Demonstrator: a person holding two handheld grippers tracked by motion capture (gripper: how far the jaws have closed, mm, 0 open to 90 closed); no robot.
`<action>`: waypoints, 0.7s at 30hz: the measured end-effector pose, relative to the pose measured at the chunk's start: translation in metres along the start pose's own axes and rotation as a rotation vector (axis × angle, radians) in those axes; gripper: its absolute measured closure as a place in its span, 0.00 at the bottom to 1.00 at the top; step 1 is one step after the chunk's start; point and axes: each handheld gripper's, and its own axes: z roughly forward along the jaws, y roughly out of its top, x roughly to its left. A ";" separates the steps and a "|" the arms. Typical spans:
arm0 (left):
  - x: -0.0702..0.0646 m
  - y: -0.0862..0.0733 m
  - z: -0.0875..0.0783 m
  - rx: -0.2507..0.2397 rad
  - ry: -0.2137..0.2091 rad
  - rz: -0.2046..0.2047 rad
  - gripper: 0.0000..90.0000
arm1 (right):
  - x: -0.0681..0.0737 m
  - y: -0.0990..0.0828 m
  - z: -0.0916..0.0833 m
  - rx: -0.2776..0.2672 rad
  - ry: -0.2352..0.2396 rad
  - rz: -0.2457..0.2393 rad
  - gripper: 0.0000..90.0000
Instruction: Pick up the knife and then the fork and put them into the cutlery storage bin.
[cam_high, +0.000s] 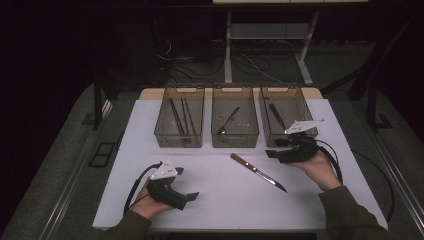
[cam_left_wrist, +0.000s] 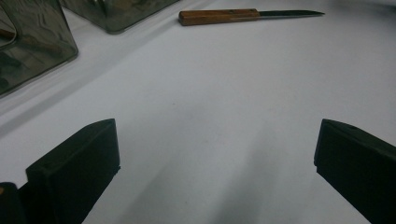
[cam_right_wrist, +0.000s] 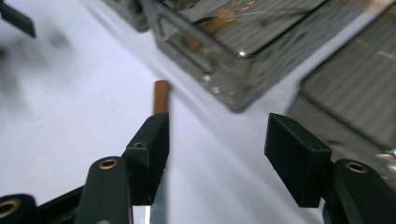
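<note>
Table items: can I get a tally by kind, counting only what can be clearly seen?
Clear bins: 3
Wooden-handled knife loose on the white mat: 1
Hand-held grippers, left gripper and right gripper: 2
Total: 6
The bins' contents are too dim to count.

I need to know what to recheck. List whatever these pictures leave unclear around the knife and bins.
- Knife blade: in the right gripper view, the near jaw of the right gripper covers it and the bottom edge cuts it off.
- Right bin contents: high view, too dark and small; one long utensil shows.
- Left bin: left gripper view, cut off by the edge.
</note>
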 end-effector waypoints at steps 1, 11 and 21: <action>0.000 0.000 0.000 0.001 0.001 0.001 0.00 | 0.002 -0.001 0.003 0.006 0.001 -0.008 0.44; 0.004 0.002 -0.001 -0.017 0.009 0.008 0.00 | 0.018 -0.012 0.020 0.001 0.034 -0.014 0.45; 0.003 0.003 -0.001 -0.018 0.004 0.012 0.00 | 0.028 -0.018 0.034 0.021 0.063 -0.008 0.49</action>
